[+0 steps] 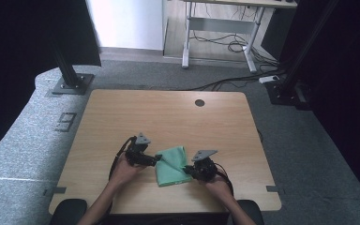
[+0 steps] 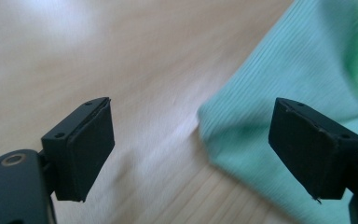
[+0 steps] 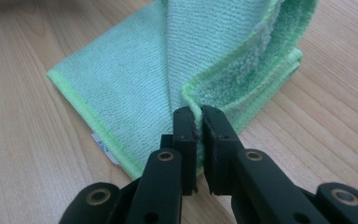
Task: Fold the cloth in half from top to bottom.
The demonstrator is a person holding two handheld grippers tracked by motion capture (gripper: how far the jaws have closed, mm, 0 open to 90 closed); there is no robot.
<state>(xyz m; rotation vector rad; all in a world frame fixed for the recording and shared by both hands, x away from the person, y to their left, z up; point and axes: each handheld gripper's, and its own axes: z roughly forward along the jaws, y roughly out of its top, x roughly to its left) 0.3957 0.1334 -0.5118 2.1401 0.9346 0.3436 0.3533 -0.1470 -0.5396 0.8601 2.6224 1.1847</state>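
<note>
Right gripper view: right tongs (image 3: 199, 122) pinch green cloth (image 3: 135, 84); left tongs (image 2: 191, 149) gape wide.

This looks like a lab or recording room. Dark curtains and bolted metal posts (image 1: 68, 70) flank the wooden surface (image 1: 168, 112). Behind the surface, cables (image 1: 225, 44) trail under a desk (image 1: 220, 33) on grey carpet.

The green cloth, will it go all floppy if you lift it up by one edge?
Probably yes. The green cloth already bends and folds where the right gripper pinches its edge, so it should droop rather than stay flat. It looks thin and fuzzy, so likely light and not slippery on the wooden table. The left gripper is open beside it.
</note>
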